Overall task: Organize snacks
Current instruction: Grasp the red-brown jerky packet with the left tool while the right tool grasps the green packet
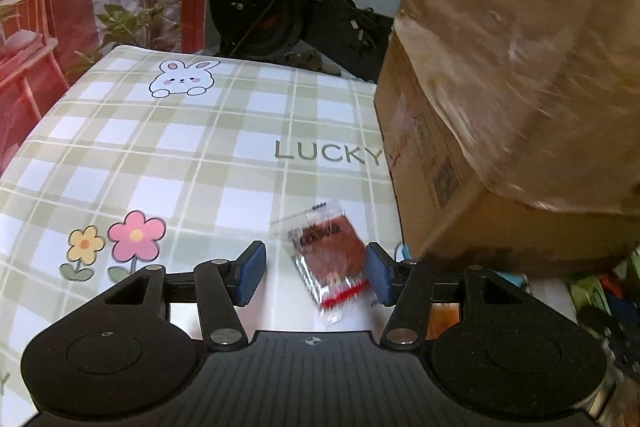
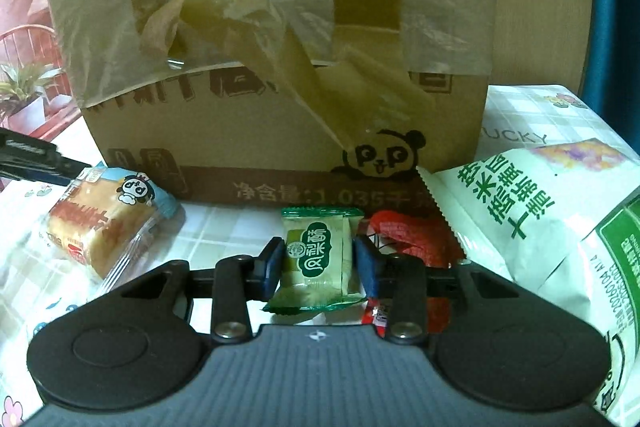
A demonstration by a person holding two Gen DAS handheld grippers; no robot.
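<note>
In the left wrist view, my left gripper is open; a small clear packet with a red-brown snack lies between its blue pads, against the right pad, blurred. The cardboard box lined with a plastic bag stands just right. In the right wrist view, my right gripper has its pads close on both sides of a green pastry packet; the left pad touches it. The box stands right behind it.
A wrapped cake slice lies at the left, a red packet and a large white-green snack bag at the right. The checked tablecloth covers the table. An exercise bike stands behind the table.
</note>
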